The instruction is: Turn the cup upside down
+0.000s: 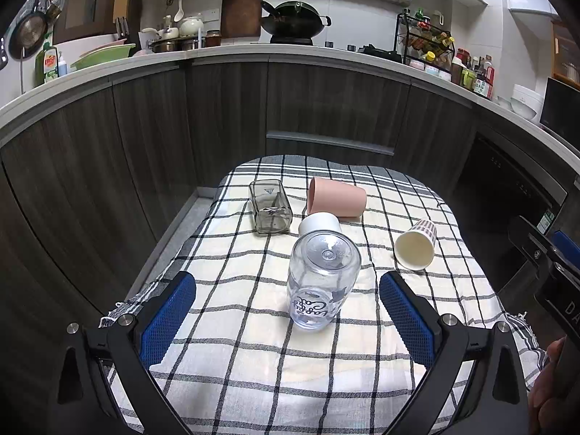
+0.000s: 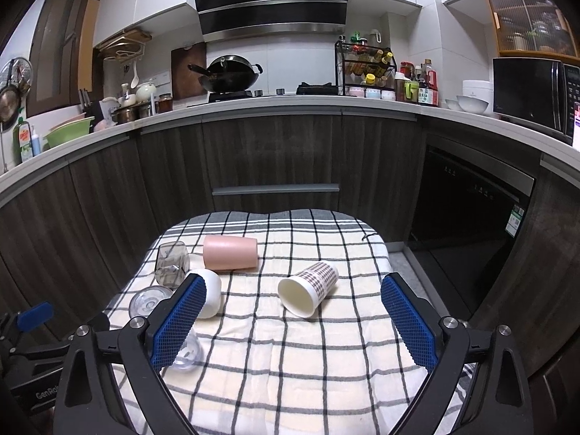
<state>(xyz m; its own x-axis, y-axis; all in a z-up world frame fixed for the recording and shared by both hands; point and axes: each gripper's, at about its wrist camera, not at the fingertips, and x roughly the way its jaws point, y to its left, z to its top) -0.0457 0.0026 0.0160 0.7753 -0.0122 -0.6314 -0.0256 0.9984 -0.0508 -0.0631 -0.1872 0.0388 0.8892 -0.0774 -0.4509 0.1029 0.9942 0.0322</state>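
Several cups sit on a checked cloth (image 1: 253,362). A clear glass cup with lettering (image 1: 320,282) stands upside down, between and just ahead of the fingers of my open, empty left gripper (image 1: 288,301). Behind it a white cup (image 1: 319,223) stands upside down. A pink cup (image 1: 335,197), a smoky square glass (image 1: 270,206) and a checked paper cup (image 1: 415,248) lie on their sides. My right gripper (image 2: 293,308) is open and empty, with the paper cup (image 2: 308,288) lying between its fingers and a little ahead. The clear glass cup (image 2: 152,302) is partly hidden behind its left finger (image 2: 177,320).
The cloth (image 2: 290,380) covers a small table in front of dark kitchen cabinets (image 1: 224,108). The counter above holds a wok (image 2: 228,76), a spice rack (image 2: 366,69) and a microwave (image 2: 529,90). The right gripper's body (image 1: 551,261) shows at the right edge of the left wrist view.
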